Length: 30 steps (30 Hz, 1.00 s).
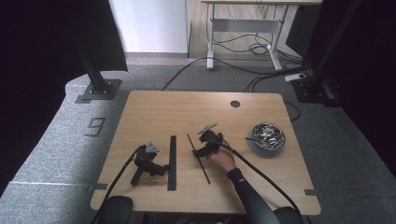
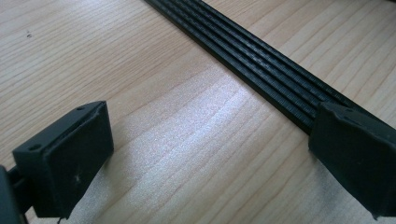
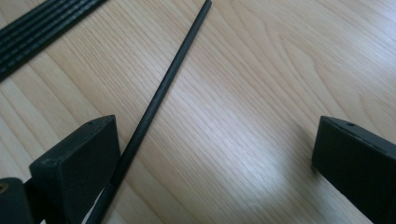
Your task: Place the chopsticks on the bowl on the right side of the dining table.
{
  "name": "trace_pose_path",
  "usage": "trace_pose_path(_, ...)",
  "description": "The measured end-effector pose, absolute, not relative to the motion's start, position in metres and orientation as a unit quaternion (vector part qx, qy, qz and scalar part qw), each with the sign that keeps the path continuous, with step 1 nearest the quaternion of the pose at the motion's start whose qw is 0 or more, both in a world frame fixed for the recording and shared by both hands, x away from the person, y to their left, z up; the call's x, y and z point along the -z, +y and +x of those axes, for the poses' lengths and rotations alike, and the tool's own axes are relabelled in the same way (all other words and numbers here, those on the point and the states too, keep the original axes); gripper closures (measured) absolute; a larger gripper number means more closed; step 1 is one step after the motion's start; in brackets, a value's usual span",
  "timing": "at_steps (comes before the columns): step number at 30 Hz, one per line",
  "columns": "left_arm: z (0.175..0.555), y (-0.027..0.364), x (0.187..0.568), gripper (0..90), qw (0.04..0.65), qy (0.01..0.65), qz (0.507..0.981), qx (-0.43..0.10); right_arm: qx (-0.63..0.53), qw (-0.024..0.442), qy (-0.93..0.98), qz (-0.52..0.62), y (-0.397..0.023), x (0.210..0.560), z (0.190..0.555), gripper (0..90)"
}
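Reaching forward, right gripper (image 1: 201,145) jaws wide apart over thin rod (image 1: 198,158), left gripper (image 1: 161,166) lying released beside ribbed strip (image 1: 173,163)

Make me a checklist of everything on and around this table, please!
Surface: wooden table, round cable hole near the far edge.
Job's things: ribbed flat black strip and thin black rod, both lying flat.
Clutter: metal bowl holding shiny bits, on the right.
Grippers: left gripper open, resting on the table beside the strip; right gripper open, held by a hand, rod beside one jaw.
Cables: one trails from each gripper; more on the floor.
Surroundings: grey carpet, a desk frame, black stands.
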<state>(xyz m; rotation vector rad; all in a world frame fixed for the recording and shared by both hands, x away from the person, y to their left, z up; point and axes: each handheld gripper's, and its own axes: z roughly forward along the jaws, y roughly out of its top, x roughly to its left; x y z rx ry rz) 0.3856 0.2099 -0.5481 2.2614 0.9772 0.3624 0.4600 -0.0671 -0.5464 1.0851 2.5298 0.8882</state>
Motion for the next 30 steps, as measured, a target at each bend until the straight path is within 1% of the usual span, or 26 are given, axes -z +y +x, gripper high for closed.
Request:
trace_pose_path(4,0.386,0.21,0.548,0.0,0.32,0.372,0.861,-0.138,-0.305,0.127,0.865,0.378,-0.076,0.546,0.459,3.5)
trace_pose_path(6,0.386,0.21,0.548,0.0,0.32,0.372,0.861,-0.138,-0.308,0.129,0.863,0.379,-0.081,0.545,0.458,6.6)
trace_pose_path(9,0.386,0.21,0.548,0.0,0.32,0.371,0.861,-0.138,-0.31,0.131,0.862,0.378,-0.09,0.543,0.456,14.8)
trace_pose_path(12,0.386,0.21,0.548,0.0,0.32,0.372,0.86,-0.138,-0.31,0.13,0.862,0.38,-0.096,0.542,0.455,21.0)
trace_pose_path(15,0.386,0.21,0.548,0.0,0.32,0.372,0.86,-0.138,-0.309,0.128,0.863,0.378,-0.103,0.54,0.453,30.2)
trace_pose_path(21,0.386,0.21,0.548,0.0,0.32,0.372,0.86,-0.138,-0.3,0.127,0.862,0.388,-0.112,0.536,0.449,42.5)
trace_pose_path(30,0.386,0.21,0.548,0.0,0.32,0.371,0.861,-0.138,-0.283,0.12,0.867,0.393,-0.124,0.532,0.441,64.0)
